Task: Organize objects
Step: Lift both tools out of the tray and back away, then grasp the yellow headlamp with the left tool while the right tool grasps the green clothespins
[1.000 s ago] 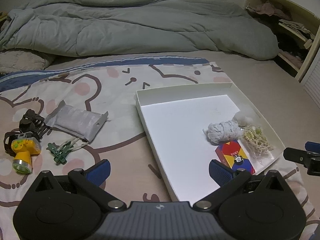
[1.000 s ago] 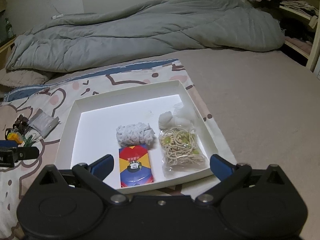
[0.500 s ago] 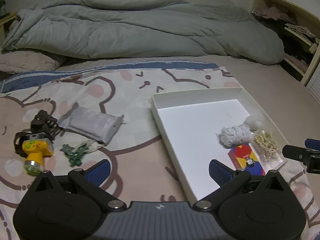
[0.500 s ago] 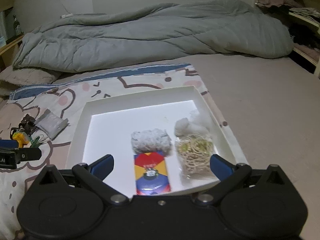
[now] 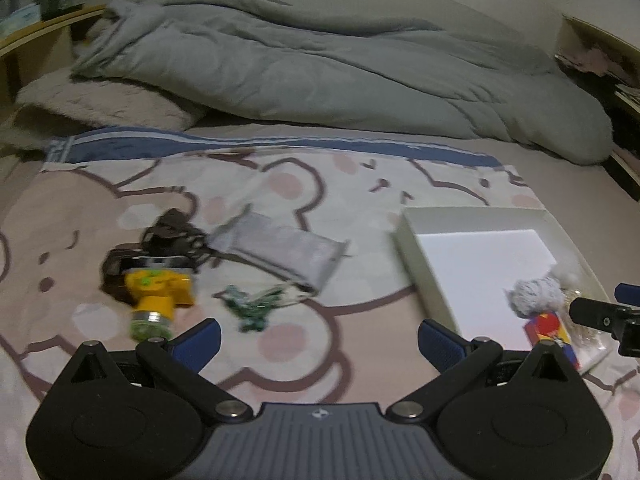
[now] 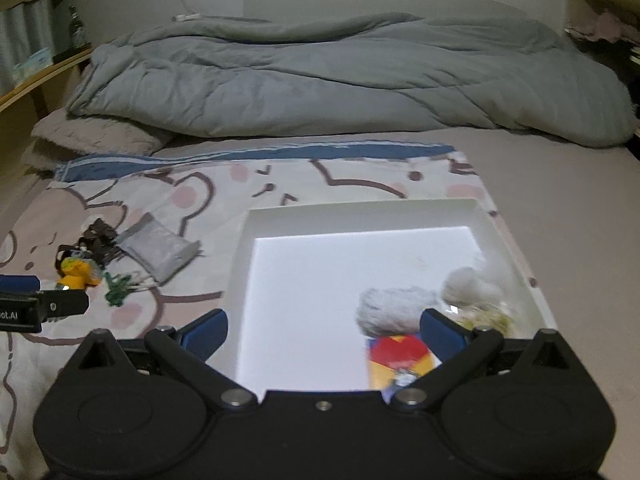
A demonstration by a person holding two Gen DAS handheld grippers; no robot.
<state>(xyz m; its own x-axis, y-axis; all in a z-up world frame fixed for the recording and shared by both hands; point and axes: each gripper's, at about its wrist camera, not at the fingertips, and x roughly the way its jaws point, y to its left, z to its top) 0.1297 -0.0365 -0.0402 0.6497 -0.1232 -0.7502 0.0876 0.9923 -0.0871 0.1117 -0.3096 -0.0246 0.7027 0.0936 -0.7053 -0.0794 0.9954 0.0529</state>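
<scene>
A white tray (image 6: 500, 220) lies on the bed and holds a grey cloth bundle (image 6: 394, 308), a red and yellow card box (image 6: 400, 360), a white fluffy ball (image 6: 466, 290) and a bag of beads (image 6: 486, 318). Left of the tray lie a grey pouch (image 5: 280, 246), a green trinket (image 5: 250, 308), a yellow headlamp (image 5: 158, 294) and a dark hair clip (image 5: 172, 232). My left gripper (image 5: 318, 342) is open and empty, just short of the green trinket. My right gripper (image 6: 324, 330) is open and empty over the tray's near edge.
A rumpled grey duvet (image 5: 340, 76) fills the back of the bed, with a pillow (image 5: 108, 104) at the far left. The objects lie on a bear-print blanket (image 5: 280, 184). Shelves (image 5: 600, 56) stand at the right.
Both grippers have swung left. The loose objects have shifted toward the middle of the left wrist view, and the tray toward the right in both views. Both stay open.
</scene>
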